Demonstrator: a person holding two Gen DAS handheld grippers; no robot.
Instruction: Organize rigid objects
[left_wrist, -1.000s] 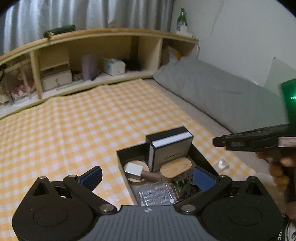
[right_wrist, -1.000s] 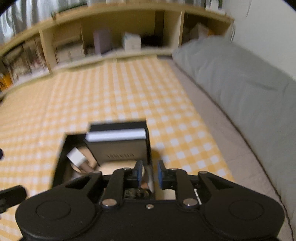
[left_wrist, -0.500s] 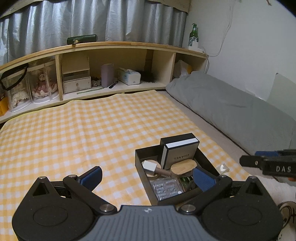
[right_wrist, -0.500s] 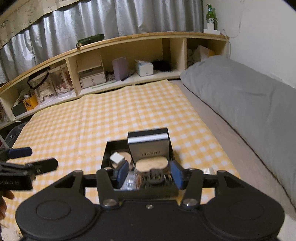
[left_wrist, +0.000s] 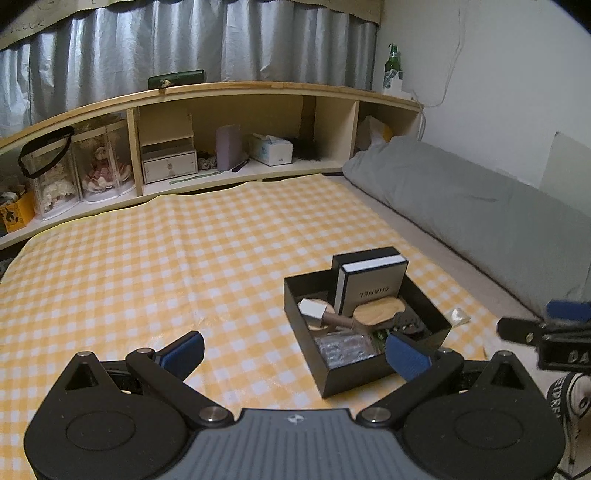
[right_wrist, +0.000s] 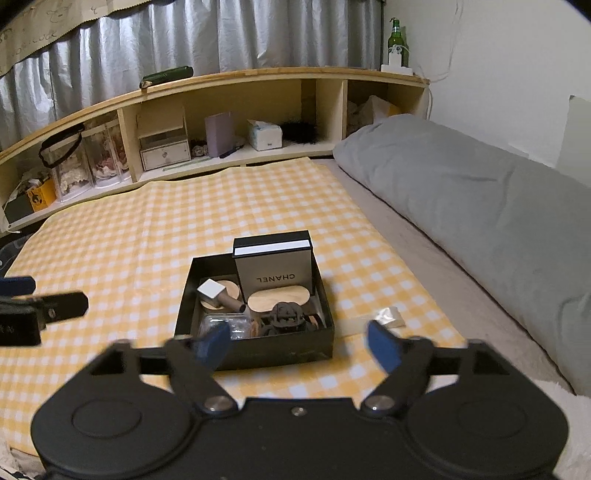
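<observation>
While the black box (right_wrist: 255, 350) is sitting on the checked cloth (right_wrist: 147, 229) with the small items packed upright and snug inside, both right tongs (right_wrist: 299, 345), jaws just opening, and left tongs (left_wrist: 295, 350) are gaping wide and empty, apparently done.

Grey pillow (right_wrist: 480, 206) beside checked cloth (right_wrist: 147, 229) (shelf (right_wrist: 258, 75) behind).
</observation>
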